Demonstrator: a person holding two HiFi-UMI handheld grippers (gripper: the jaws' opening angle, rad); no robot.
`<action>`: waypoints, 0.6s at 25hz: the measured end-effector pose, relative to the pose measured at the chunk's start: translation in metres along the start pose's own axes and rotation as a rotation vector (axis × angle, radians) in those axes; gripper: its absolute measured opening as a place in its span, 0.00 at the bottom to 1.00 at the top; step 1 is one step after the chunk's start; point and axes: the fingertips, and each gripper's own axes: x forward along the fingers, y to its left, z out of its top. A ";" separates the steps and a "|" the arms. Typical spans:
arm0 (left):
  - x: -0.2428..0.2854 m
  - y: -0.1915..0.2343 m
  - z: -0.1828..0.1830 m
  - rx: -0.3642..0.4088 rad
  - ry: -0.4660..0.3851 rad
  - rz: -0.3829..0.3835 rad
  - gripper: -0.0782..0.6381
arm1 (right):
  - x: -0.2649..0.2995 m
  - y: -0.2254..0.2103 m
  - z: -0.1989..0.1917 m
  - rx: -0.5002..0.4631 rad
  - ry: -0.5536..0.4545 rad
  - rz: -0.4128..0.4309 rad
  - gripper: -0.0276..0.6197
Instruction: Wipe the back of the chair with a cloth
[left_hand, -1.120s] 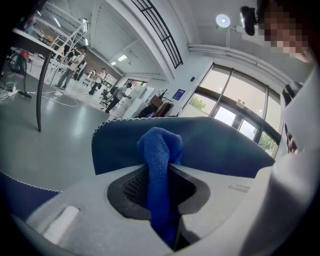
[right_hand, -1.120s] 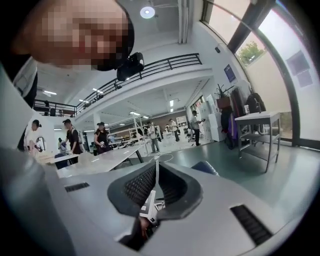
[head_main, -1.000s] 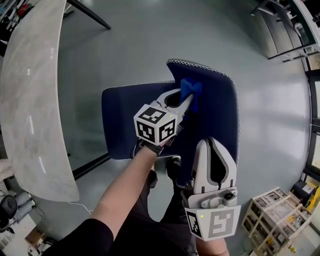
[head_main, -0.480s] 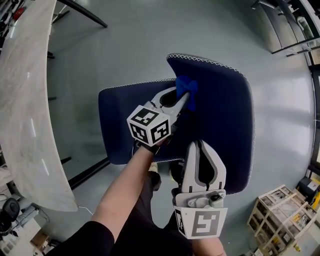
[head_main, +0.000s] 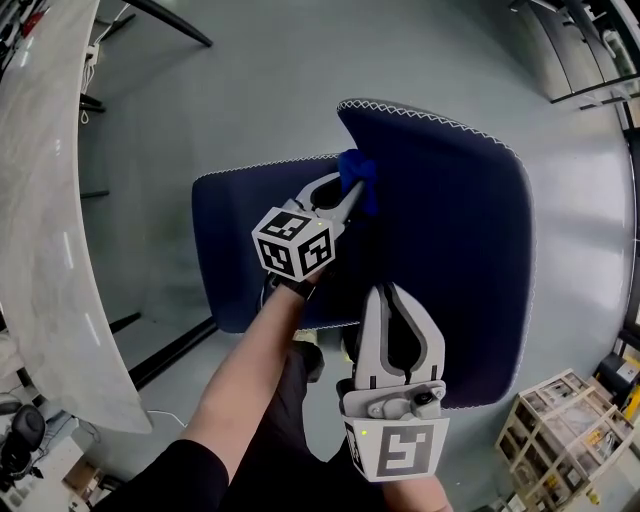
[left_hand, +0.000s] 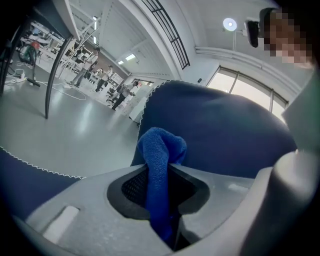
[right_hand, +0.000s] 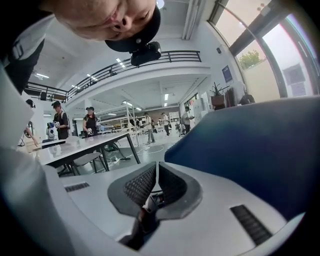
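Clamping the cloth (head_main: 356, 174), the left gripper (head_main: 352, 196) is wiping the chair back (head_main: 450, 250), probably needing sideways sweeps next; the right gripper (head_main: 399, 292) is idling, clenched empty.

Bright, even indoor light. A round white ceiling lamp (left_hand: 229, 23) glares, and tall windows (right_hand: 295, 70) wash out pale. The glossy grey floor (head_main: 280, 90) carries a soft sheen. The dark blue fabric chair back (head_main: 440, 230) reads near-black. Fisheye bending curves every edge; both gripper views darken at the corners, foreground blurred.
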 end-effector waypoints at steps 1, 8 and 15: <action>0.001 0.004 -0.004 0.000 0.005 0.009 0.22 | 0.001 0.001 -0.002 0.000 0.001 0.001 0.09; 0.013 0.027 -0.024 -0.009 0.033 0.050 0.22 | 0.007 0.003 -0.016 -0.010 0.004 0.011 0.09; -0.016 0.011 -0.014 -0.063 0.060 0.085 0.22 | -0.006 0.009 0.009 -0.008 0.013 0.012 0.09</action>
